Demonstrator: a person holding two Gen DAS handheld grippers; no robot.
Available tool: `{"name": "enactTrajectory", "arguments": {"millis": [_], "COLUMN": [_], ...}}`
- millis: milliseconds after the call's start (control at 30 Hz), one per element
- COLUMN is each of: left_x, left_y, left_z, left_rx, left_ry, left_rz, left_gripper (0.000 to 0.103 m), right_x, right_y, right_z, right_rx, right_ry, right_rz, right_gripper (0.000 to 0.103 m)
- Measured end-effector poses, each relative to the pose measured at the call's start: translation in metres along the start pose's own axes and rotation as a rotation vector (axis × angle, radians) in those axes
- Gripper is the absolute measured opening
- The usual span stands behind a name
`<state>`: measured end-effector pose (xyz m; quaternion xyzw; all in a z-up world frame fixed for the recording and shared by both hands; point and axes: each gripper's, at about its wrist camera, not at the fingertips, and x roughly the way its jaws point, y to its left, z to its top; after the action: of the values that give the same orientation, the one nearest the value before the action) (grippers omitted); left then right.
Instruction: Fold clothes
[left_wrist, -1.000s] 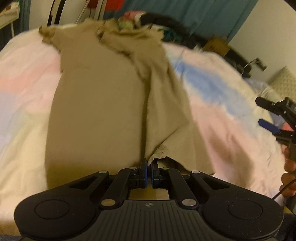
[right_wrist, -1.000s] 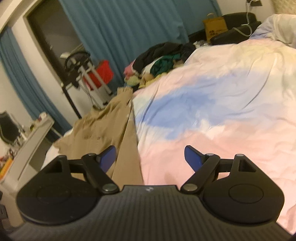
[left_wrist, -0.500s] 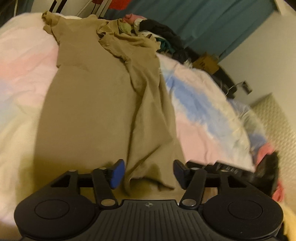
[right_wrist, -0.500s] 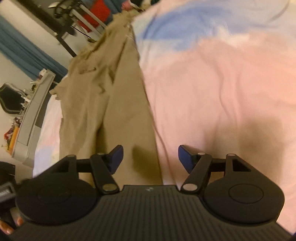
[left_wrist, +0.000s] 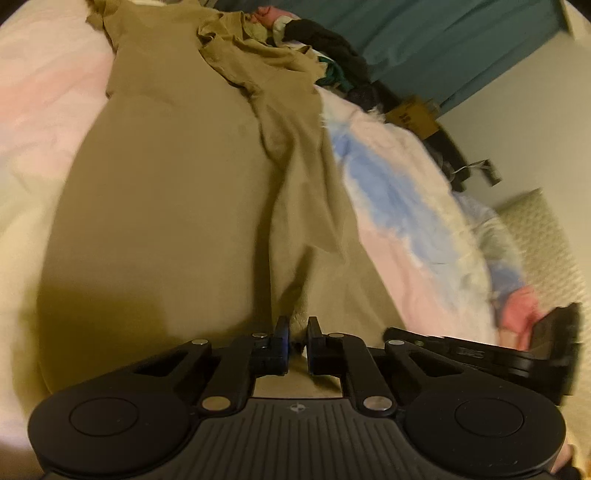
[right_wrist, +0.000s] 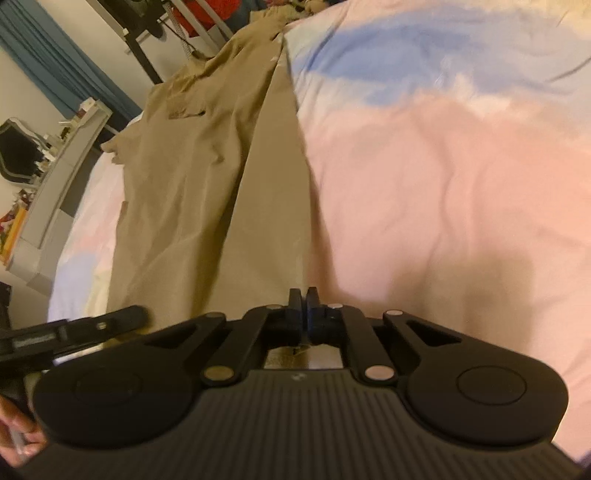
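Observation:
A long tan garment (left_wrist: 177, 192) lies lengthwise on the pastel bedspread (left_wrist: 406, 206), its right side folded over onto itself. My left gripper (left_wrist: 296, 328) is shut on the garment's near hem at the fold. My right gripper (right_wrist: 304, 295) is shut on the near right corner of the same garment (right_wrist: 207, 192). The right gripper's arm shows at the lower right of the left wrist view (left_wrist: 480, 354); the left gripper's arm shows at the lower left of the right wrist view (right_wrist: 66, 328).
A pile of dark and coloured clothes (left_wrist: 325, 48) lies at the far end of the bed before a teal curtain (left_wrist: 443, 37). A cardboard box (left_wrist: 413, 114) stands beyond. A grey desk (right_wrist: 48, 206) and a metal rack (right_wrist: 162, 40) stand left of the bed.
Both grippers have dropped to the garment's near edge and closed on it. The left opened half a second ago, then shut again on the hem. The right went from open to shut.

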<state>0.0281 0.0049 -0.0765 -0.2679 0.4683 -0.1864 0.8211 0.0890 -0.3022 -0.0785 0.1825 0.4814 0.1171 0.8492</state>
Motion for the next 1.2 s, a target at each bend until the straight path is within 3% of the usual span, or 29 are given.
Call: {"name": "enactTrajectory", "arguments": {"millis": [133, 367, 500, 533, 567, 600, 633, 700, 733, 767, 800, 867, 1000, 1200], "left_x": [-0.001, 0.023, 0.018, 0.014, 0.009, 0.003, -0.002, -0.015, -0.020, -0.025, -0.029, -0.036, -0.045, -0.044], "left_y": [-0.002, -0.007, -0.007, -0.008, -0.010, -0.014, -0.019, -0.034, -0.040, -0.046, -0.052, -0.066, -0.085, -0.081], "left_z": [-0.008, -0.023, -0.024, -0.024, -0.023, -0.021, -0.019, -0.014, -0.011, -0.008, -0.005, 0.000, 0.004, -0.006], "left_rx": [-0.024, 0.068, 0.102, 0.111, 0.128, 0.154, 0.184, 0.246, 0.270, 0.293, 0.317, 0.366, 0.451, 0.484], "left_ry": [0.065, 0.135, 0.126, 0.114, 0.090, 0.059, 0.025, -0.059, -0.097, -0.133, -0.167, -0.233, -0.351, -0.483], "left_rz": [-0.008, 0.125, 0.135, 0.141, 0.152, 0.167, 0.180, 0.194, 0.194, 0.198, 0.214, 0.246, 0.276, 0.295], "left_gripper": [0.008, 0.009, 0.017, 0.025, 0.032, 0.048, 0.057, 0.060, 0.067, 0.072, 0.081, 0.084, 0.099, 0.103], "right_x": [-0.008, 0.008, 0.004, 0.001, -0.003, -0.008, -0.012, -0.022, -0.026, -0.029, -0.032, -0.038, -0.053, -0.071], "right_y": [-0.004, 0.009, 0.018, 0.020, 0.023, 0.026, 0.029, 0.035, 0.039, 0.042, 0.045, 0.050, 0.055, 0.059], "right_z": [0.002, -0.010, -0.015, -0.017, -0.019, -0.020, -0.021, -0.022, -0.022, -0.023, -0.023, -0.023, -0.022, -0.021], "right_rx": [-0.032, -0.137, -0.193, -0.204, -0.218, -0.232, -0.243, -0.259, -0.273, -0.288, -0.298, -0.310, -0.293, -0.300], "right_ry": [-0.006, -0.011, -0.058, -0.081, -0.110, -0.140, -0.165, -0.221, -0.247, -0.272, -0.298, -0.351, -0.461, -0.591], "right_rz": [-0.049, -0.147, -0.176, -0.181, -0.177, -0.170, -0.153, -0.102, -0.086, -0.073, -0.063, -0.041, 0.007, 0.029], "right_gripper": [0.005, 0.005, 0.008, 0.008, 0.008, 0.008, 0.009, 0.009, 0.011, 0.020, 0.040, 0.062, 0.062, 0.066]}}
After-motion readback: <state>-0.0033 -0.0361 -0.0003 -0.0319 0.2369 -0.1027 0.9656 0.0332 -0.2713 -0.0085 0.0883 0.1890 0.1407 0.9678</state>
